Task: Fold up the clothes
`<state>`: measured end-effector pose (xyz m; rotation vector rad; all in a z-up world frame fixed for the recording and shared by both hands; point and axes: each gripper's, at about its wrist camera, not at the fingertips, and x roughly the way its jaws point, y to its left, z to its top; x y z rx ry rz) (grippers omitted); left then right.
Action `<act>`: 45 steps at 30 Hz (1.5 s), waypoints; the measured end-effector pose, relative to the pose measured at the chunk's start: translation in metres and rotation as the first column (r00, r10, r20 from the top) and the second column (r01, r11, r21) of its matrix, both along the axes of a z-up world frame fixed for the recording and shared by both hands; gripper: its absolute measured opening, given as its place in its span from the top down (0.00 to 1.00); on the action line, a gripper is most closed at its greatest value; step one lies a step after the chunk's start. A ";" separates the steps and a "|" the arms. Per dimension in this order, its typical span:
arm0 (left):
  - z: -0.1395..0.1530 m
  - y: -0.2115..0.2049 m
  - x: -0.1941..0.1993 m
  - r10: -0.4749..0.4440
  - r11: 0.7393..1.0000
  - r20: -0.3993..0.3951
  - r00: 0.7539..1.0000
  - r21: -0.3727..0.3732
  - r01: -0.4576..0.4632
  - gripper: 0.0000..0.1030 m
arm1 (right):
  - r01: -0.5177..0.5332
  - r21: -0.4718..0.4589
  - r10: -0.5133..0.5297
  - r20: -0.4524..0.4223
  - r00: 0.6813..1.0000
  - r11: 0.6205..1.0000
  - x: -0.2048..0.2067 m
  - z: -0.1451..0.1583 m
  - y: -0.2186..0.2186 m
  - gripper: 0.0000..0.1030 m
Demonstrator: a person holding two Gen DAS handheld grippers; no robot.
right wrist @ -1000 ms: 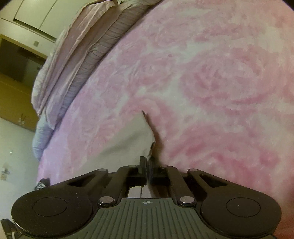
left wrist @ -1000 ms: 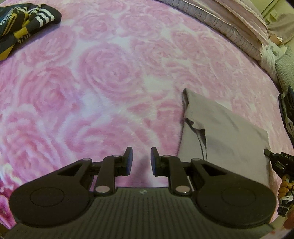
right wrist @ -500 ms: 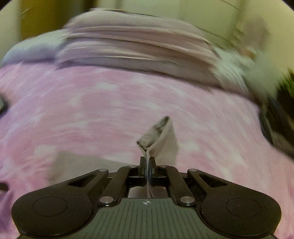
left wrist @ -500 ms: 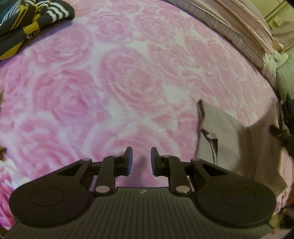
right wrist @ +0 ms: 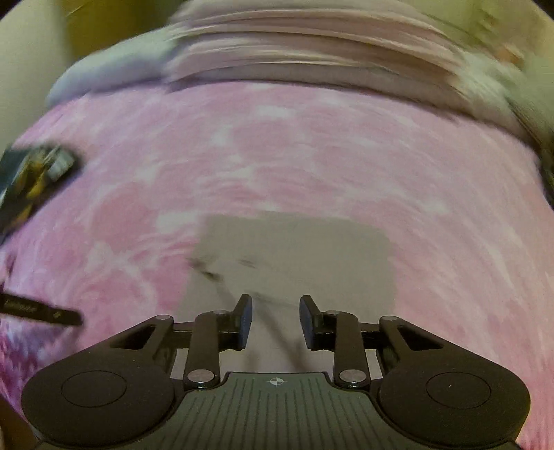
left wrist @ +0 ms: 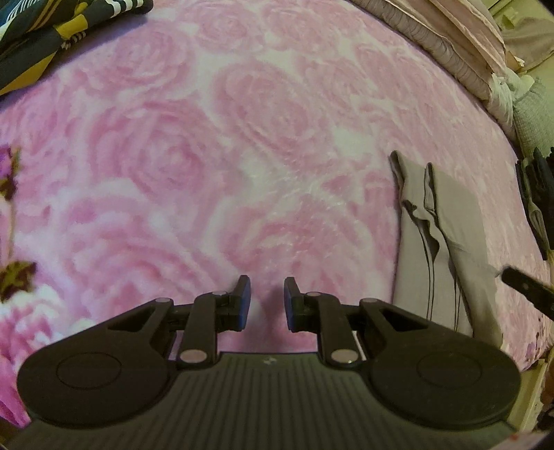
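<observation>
A grey garment (left wrist: pixel 446 249) lies folded in a narrow stack on the pink rose-patterned bedspread (left wrist: pixel 207 155), at the right of the left wrist view. In the blurred right wrist view the same grey garment (right wrist: pixel 294 263) lies flat just beyond my right gripper (right wrist: pixel 276 320), whose jaws are opening with nothing between them. My left gripper (left wrist: pixel 267 301) hovers over bare bedspread to the left of the garment, open by a small gap and empty. A tip of the right gripper (left wrist: pixel 526 289) shows at the right edge.
A dark garment with yellow and white stripes (left wrist: pixel 52 31) lies crumpled at the far left corner of the bed, also seen as a striped blur (right wrist: pixel 31 180). Pillows and folded bedding (left wrist: pixel 450 38) line the far edge. Dark items (left wrist: pixel 536 194) lie at the right edge.
My right gripper lifted a corner of the grey garment, carried it over into a fold and let go, its jaws now apart. The left gripper drifted left, away from the garment.
</observation>
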<state>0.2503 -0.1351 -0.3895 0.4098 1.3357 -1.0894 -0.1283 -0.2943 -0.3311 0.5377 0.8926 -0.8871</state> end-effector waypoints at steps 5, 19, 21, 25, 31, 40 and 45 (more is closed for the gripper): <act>0.011 -0.003 -0.006 -0.017 1.000 0.005 1.000 -0.016 0.017 0.85 | 0.248 0.033 -0.240 -0.151 0.959 0.968 -0.076 -0.018 -0.025 0.75; 0.028 -0.036 -0.057 -0.043 0.997 -0.030 0.999 -0.065 0.041 0.85 | 0.254 0.234 -0.310 0.248 0.918 0.938 -0.117 -0.029 -0.052 0.74; 0.027 -0.031 -0.055 -0.018 0.999 -0.012 1.000 -0.040 0.018 0.85 | 0.226 0.247 -0.292 0.275 0.916 0.942 -0.112 -0.034 -0.058 0.74; 0.026 -0.016 -0.049 0.017 1.000 0.001 1.000 -0.019 -0.017 0.85 | 0.176 0.274 -0.260 0.311 0.914 0.945 -0.103 -0.047 -0.064 0.74; 0.025 0.000 -0.044 0.052 0.999 0.009 0.999 -0.005 -0.052 0.85 | 0.093 0.143 -0.141 0.371 0.918 0.985 -0.090 -0.041 -0.059 1.00; 0.023 0.025 -0.033 0.095 0.995 0.015 0.995 0.039 -0.095 0.85 | -0.393 0.180 0.309 0.368 0.877 0.902 -0.044 -0.017 0.035 1.00; 0.029 0.015 -0.033 0.065 0.998 0.007 0.998 0.012 -0.065 0.85 | -0.395 0.303 0.327 0.251 0.911 0.867 -0.042 -0.027 0.053 0.69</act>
